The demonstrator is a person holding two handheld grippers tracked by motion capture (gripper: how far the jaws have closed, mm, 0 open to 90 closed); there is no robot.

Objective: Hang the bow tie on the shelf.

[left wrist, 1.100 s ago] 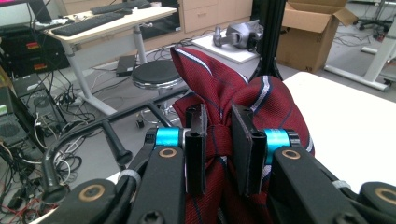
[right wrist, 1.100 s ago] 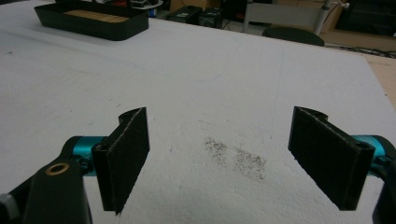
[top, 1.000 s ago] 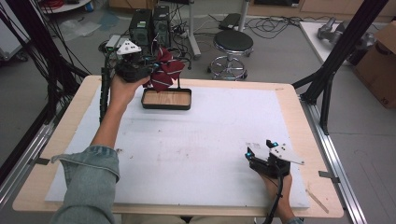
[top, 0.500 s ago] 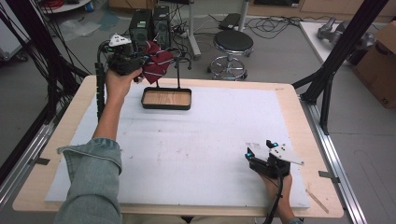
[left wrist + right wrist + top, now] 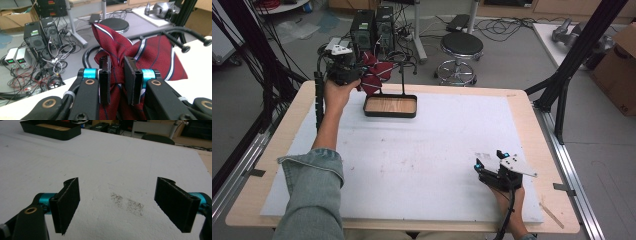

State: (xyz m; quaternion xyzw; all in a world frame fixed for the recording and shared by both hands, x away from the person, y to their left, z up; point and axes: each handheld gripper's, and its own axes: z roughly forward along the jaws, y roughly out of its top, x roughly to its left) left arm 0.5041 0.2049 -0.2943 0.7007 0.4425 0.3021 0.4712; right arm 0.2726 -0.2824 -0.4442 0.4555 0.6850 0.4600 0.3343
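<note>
My left claw (image 5: pixel 117 80) is clamped on the tie (image 5: pixel 140 53), held up beside the rack (image 5: pixel 403 75) above the tray (image 5: pixel 390 106). Hanging it looks unfinished. My right claw (image 5: pixel 122 202) rests on the worktop (image 5: pixel 422 160), jaws apart, idle.

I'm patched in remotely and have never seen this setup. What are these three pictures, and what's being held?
No robot here: a person holds a two-jaw gripper in each hand. The high view looks down on the white foam-covered table. The other two pictures come from cameras riding on the grippers. The left gripper is shut on a dark red striped necktie, raised by the thin black metal stand above the shallow black tray with a wooden floor. The right gripper rests open over bare foam, holding nothing.
</note>
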